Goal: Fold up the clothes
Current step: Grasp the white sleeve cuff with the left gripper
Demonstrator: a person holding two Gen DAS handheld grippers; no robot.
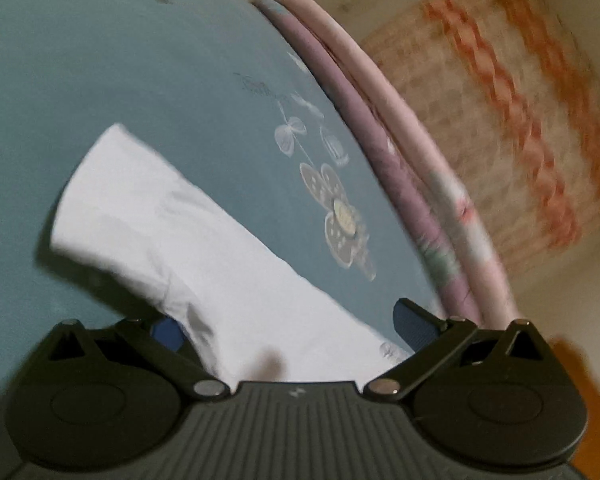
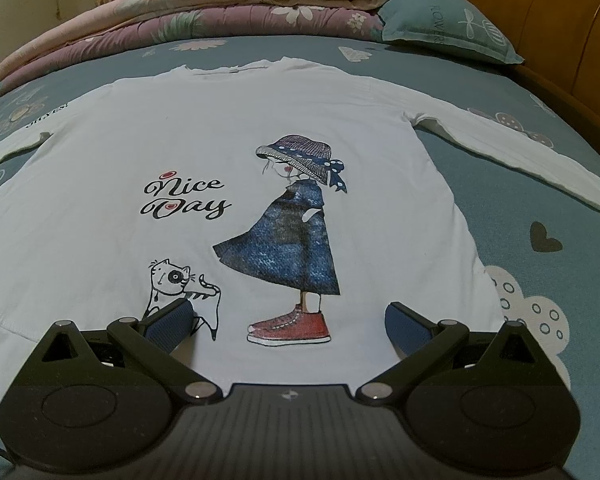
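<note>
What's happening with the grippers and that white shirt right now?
Left gripper open, jaws astride a sleeve. Right gripper open over the hem of the white shirt. Shirt flat, print up, unfolded, on the bedsheet. Nothing lying on it.

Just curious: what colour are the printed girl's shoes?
Red sneakers with white soles, clearest in the right wrist view.
</note>
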